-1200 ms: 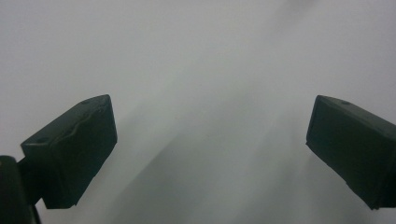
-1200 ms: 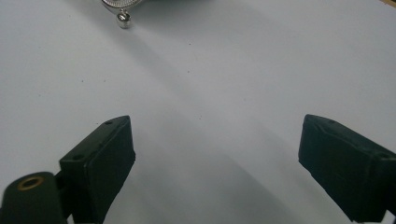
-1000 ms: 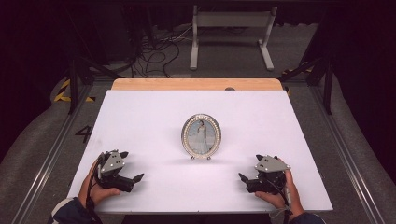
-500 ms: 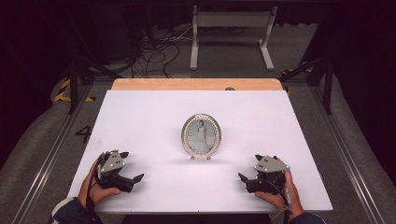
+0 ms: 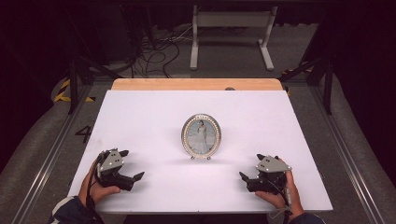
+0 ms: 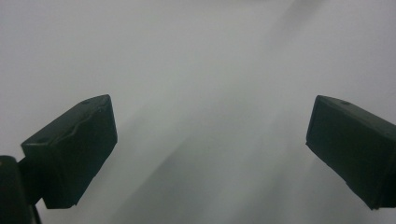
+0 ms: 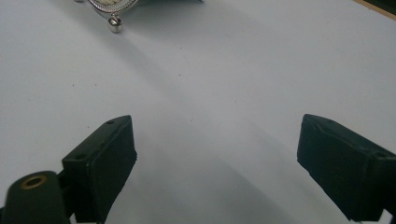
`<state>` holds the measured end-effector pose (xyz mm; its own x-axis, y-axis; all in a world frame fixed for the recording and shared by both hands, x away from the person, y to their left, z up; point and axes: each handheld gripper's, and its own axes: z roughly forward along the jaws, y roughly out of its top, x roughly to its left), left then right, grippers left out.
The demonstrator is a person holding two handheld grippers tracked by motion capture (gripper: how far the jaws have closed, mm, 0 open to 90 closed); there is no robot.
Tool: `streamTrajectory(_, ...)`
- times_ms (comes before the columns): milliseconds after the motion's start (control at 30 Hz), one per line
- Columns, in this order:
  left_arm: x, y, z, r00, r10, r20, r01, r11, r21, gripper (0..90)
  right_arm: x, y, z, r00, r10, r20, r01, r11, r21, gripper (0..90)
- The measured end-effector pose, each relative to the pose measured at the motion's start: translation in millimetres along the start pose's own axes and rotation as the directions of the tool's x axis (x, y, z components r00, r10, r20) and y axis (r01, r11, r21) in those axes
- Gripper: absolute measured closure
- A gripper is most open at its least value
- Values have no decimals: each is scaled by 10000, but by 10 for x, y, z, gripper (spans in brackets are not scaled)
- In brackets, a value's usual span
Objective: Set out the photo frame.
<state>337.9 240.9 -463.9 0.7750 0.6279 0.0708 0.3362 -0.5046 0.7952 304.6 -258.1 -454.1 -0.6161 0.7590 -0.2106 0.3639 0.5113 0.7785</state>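
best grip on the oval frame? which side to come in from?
Probably the frame by its rim at mid-height, jaws across the narrow left and right edges. It stands upright on small ball feet, facing the person, so come in level from the front. Right tongs are open, and their view catches a foot.

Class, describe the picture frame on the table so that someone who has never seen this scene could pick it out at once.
Start with the white table seen from above. Near its middle, between the left hand-held gripper and the right hand-held gripper and farther from the person, stands the picture frame. It is a small upright oval with a silvery beaded rim and little ball feet, holding a photo of a standing figure in pale clothing.
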Motion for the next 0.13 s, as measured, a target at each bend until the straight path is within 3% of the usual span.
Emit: streamTrajectory(133,-6,5,10,10000,36,38,-36,10000,82,25,0,-4,-11,10000,27,45,-27,10000,-23,116)
